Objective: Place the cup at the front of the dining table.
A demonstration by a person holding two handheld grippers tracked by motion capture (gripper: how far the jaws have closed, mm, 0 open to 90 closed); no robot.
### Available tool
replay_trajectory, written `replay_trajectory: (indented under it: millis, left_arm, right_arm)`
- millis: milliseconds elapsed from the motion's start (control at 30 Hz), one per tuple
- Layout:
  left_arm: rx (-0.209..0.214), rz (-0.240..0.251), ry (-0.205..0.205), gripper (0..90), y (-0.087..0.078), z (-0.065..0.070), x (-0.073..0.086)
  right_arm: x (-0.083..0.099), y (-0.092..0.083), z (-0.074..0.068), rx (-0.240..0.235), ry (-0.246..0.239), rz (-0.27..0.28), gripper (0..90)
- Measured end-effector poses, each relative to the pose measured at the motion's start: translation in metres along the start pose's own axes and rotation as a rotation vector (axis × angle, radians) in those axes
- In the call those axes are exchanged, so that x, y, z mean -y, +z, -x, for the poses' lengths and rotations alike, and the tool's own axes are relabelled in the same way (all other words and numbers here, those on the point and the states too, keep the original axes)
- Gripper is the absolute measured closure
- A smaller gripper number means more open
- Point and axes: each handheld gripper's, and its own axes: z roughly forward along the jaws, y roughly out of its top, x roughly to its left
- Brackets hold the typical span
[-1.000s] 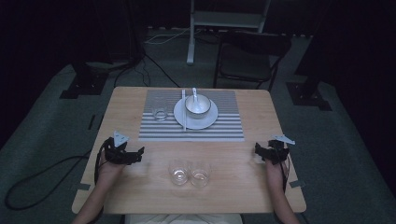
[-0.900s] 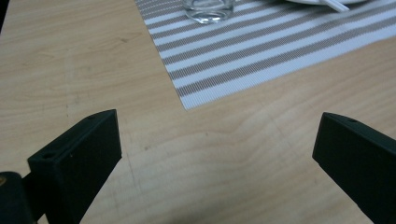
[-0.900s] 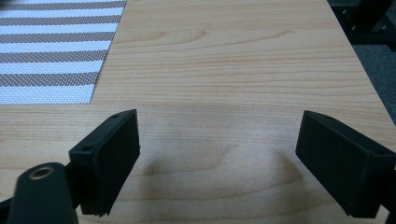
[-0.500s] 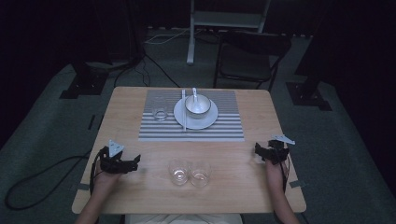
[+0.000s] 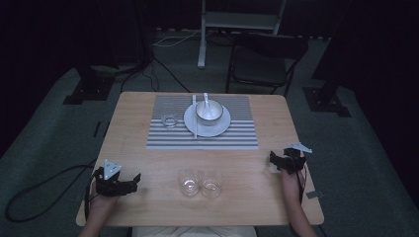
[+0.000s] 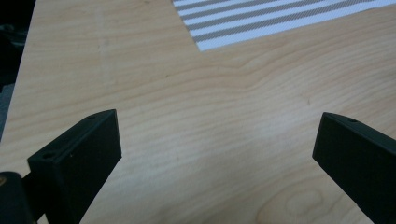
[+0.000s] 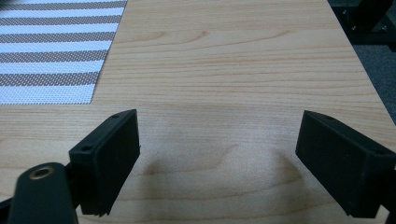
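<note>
- While both hands are resting low on the surface (image 5: 148,128), the left gripper (image 5: 129,180) is pointing toward two glasses (image 5: 200,182) nearby, jaws spread wide.
- Well apart from those glasses, the right gripper (image 5: 272,160) is hovering near the edge, jaws spread too.

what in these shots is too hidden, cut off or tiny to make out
- Contents of the bowl: high view, too small and dim to tell.
- Whether the two near glasses hold liquid: high view, clear glass, too small.
- Placemat: left gripper view, cut off by the top edge; only a corner shows.
- Left gripper jaw tips: high view, dark and small against the table.
- Forearms: cut by the bottom edge.
</note>
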Motion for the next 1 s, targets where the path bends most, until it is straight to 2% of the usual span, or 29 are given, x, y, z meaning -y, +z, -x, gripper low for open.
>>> replay_trajectory:
  millis: [267,367,500,667,800,1000]
  left_arm:
    - [-0.004,-0.008,-0.003,1.7,-0.013,-0.003,0.014]
    - [-0.021,0.0,-0.021,1.7,-0.017,-0.006,0.019]
    - [-0.054,-0.007,-0.018,1.7,-0.022,-0.009,0.024]
    - [-0.059,-0.013,-0.019,1.7,-0.026,-0.012,0.03]
    - [-0.082,0.002,-0.036,1.7,-0.035,-0.017,0.035]
    - [-0.113,-0.001,-0.044,1.7,-0.047,-0.024,0.046]
  right_arm:
    - [0.0,0.0,0.0,0.0,0.002,0.0,13.0]
    - [0.0,0.0,0.0,0.0,0.0,0.0,13.0]
    - [0.0,0.0,0.0,0.0,0.002,0.0,13.0]
    - [0.0,0.0,0.0,0.001,0.0,0.0,13.0]
    - [0.0,0.0,0.0,0.001,0.001,0.0,13.0]
    - [0.0,0.0,0.0,0.002,0.0,-0.001,13.0]
